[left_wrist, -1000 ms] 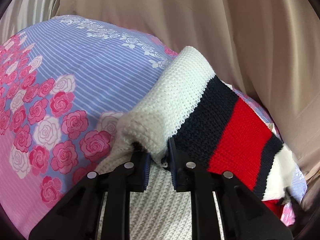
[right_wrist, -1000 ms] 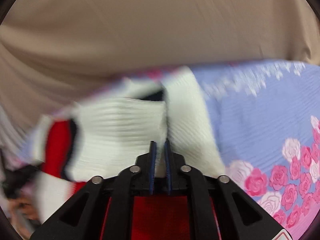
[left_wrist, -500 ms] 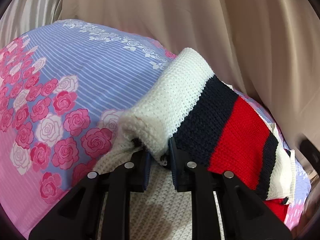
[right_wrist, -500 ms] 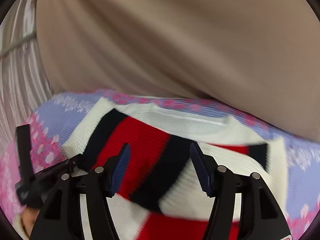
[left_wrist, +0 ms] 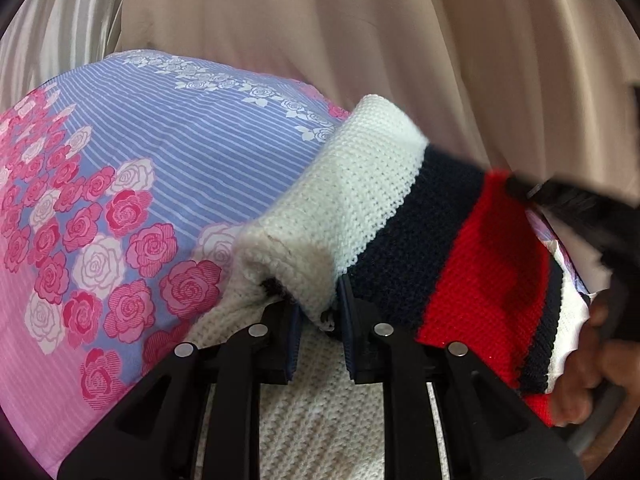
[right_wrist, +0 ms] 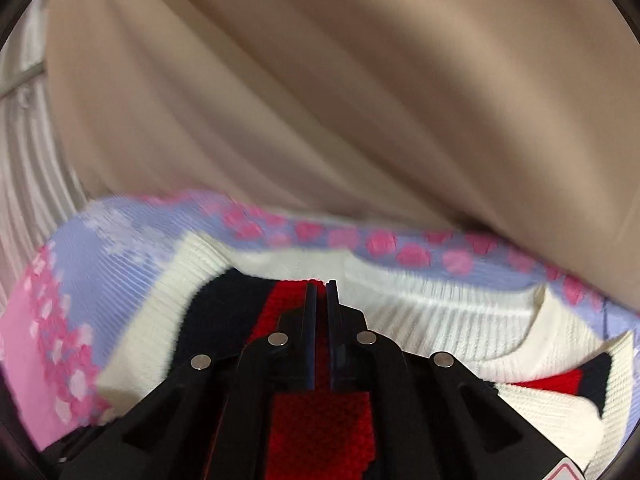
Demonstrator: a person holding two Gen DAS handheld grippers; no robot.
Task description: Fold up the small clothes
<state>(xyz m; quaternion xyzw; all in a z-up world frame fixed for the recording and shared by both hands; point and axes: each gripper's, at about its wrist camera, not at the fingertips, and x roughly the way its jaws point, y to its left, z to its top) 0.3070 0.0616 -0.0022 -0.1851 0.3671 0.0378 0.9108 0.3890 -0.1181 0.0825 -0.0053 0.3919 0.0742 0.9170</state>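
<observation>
A knitted sweater (left_wrist: pixel 372 184), white with navy and red stripes, lies on a floral sheet (left_wrist: pixel 160 140). My left gripper (left_wrist: pixel 318 316) is shut on a thick white fold of its near edge. In the left wrist view my right gripper (left_wrist: pixel 520 190) comes in from the right, its tip at the far edge of the red stripe, with a person's hand (left_wrist: pixel 592 360) behind it. In the right wrist view the right gripper (right_wrist: pixel 320 284) has its jaws pressed together on the red stripe of the sweater (right_wrist: pixel 440 312); the ribbed white hem lies beyond it.
Beige curtain folds (left_wrist: pixel 360 40) hang close behind the bed and fill the upper half of the right wrist view (right_wrist: pixel 320 100). The blue-and-pink rose sheet (right_wrist: pixel 100 248) stretches left of the sweater. A pale ribbed surface (right_wrist: pixel 24 200) stands at the far left.
The right gripper swung across the sweater, opened wide over the stripes, then closed on the red stripe. It now shows at the right of the left wrist view. The left gripper kept its hold.
</observation>
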